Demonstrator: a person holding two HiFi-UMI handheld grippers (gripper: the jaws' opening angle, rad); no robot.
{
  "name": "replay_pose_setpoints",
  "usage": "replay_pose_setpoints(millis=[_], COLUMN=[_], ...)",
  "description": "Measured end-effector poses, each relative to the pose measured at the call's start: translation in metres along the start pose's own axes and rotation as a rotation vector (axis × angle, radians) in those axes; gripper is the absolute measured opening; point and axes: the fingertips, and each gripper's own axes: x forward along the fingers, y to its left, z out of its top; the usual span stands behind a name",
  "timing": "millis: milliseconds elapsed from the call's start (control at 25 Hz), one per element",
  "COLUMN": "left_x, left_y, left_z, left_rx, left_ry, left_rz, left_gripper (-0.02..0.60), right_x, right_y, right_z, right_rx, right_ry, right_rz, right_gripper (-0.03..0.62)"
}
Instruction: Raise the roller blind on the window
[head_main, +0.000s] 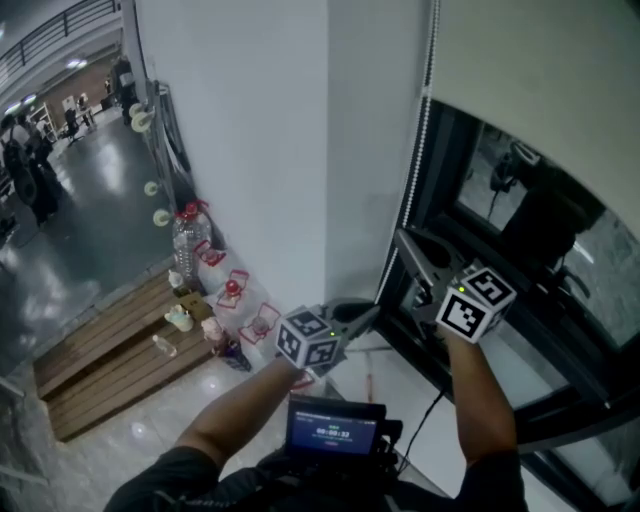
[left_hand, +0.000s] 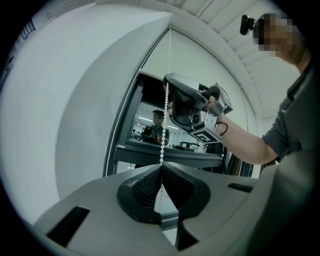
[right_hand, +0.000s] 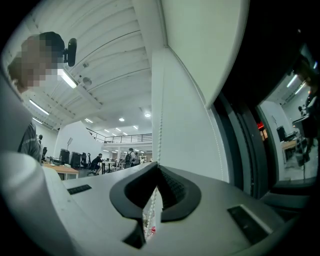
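Observation:
The pale roller blind (head_main: 540, 70) covers the top of the dark window (head_main: 520, 230). Its white bead chain (head_main: 412, 170) hangs down the window's left edge. My right gripper (head_main: 402, 236) is the higher of the two and is shut on the chain. Just below and to its left, my left gripper (head_main: 372, 312) is also shut on the chain. In the left gripper view the bead chain (left_hand: 163, 130) drops into the closed left gripper (left_hand: 161, 167), with the right gripper (left_hand: 192, 107) above. In the right gripper view the bead chain (right_hand: 159, 135) enters the closed right gripper (right_hand: 158, 166).
A white wall (head_main: 250, 140) stands left of the window. At its foot are water bottles (head_main: 188, 240) and a wooden platform (head_main: 110, 350) holding small items. A device with a lit screen (head_main: 335, 430) sits on the person's chest. People stand far off at left.

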Motion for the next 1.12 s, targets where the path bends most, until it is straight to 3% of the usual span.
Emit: replay_pose_setpoints(millis=[80, 200, 360, 520, 720, 960, 1040, 1120], left_x=[-0.005, -0.022, -0.044, -0.043, -0.020, 0.003, 0.005, 0.006], left_y=[-0.002, -0.004, -0.010, -0.017, -0.028, -0.030, -0.027, -0.029], left_z=[-0.001, 0.015, 0.099, 0.193, 0.273, 0.313, 0.313, 0.312], left_rx=[-0.001, 0.007, 0.052, 0.097, 0.145, 0.163, 0.166, 0.182], left_ry=[0.009, -0.011, -0.156, -0.248, -0.299, -0.324, -0.333, -0.336], left_rz=[-0.004, 0.004, 0.024, 0.018, 0.010, 0.012, 0.021, 0.016], left_gripper=[0.001, 0.108, 0.108, 0.108, 0.108, 0.105, 0.006, 0.003], right_x=[-0.003, -0.009, -0.014, -0.010, -0.009, -0.003, -0.004, -0.004], right_y=[-0.002, -0.007, -0.009, -0.005, 0.000, 0.009, 0.009, 0.008], right_z=[0.001, 0.001, 0.002, 0.002, -0.001, 0.000, -0.002, -0.002], right_rx=[-0.001, -0.001, 0.002, 0.001, 0.000, -0.012, -0.012, -0.011], right_ry=[0.000, 0.008, -0.002, -0.001, -0.002, 0.003, 0.003, 0.001], right_rz=[-0.008, -0.018, -0.022, -0.010, 0.000, 0.009, 0.009, 0.008], right_gripper=[0.014, 0.014, 0.014, 0.014, 0.014, 0.014, 0.014, 0.014])
